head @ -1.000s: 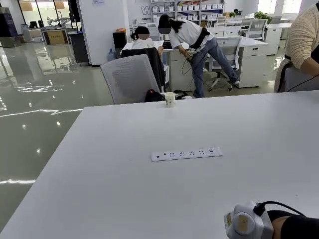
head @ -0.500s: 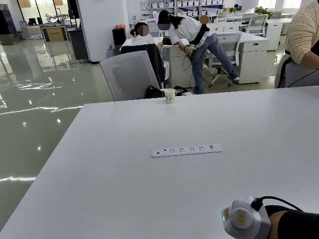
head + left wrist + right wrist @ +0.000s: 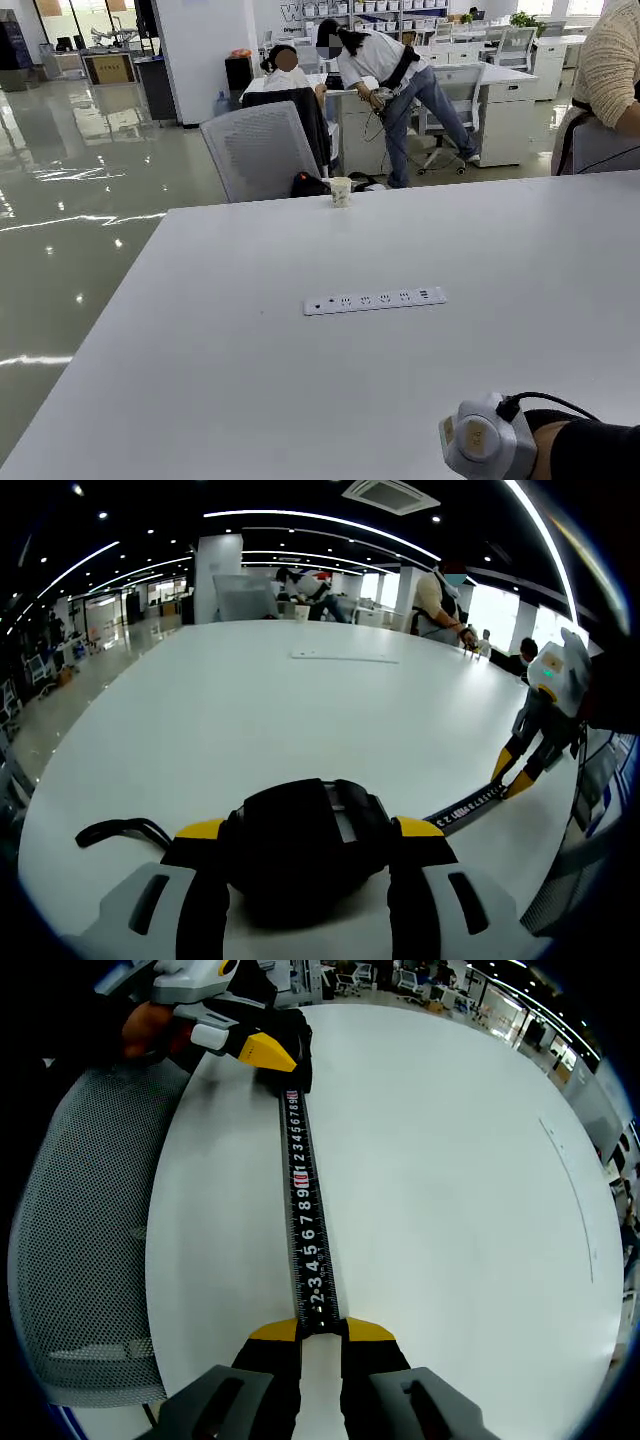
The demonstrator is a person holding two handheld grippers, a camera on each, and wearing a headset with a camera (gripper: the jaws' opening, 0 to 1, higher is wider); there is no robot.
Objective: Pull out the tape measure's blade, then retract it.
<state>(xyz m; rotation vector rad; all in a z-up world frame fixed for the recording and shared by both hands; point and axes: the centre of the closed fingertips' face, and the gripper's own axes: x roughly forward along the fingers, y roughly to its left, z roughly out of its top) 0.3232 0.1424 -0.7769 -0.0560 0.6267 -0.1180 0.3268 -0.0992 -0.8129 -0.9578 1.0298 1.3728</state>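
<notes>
Leftward a touch since a second ago, my right claw (image 3: 322, 1328) clamps the blade (image 3: 303, 1210) by its tip. It runs straight across the bench (image 3: 450, 1160) to the tape measure (image 3: 300, 865), clamped in my left claw (image 3: 310, 830).

Smooth white bench (image 3: 250, 380), faintly shiny. Glossy, mirror-like floor (image 3: 70, 220). Grey woven mesh on chair (image 3: 80, 1190). Matt black plastic case (image 3: 300, 845); dark, slightly glossy blade (image 3: 305, 1230). White plastic power strip (image 3: 374, 300). Paper cup (image 3: 341, 191).
</notes>
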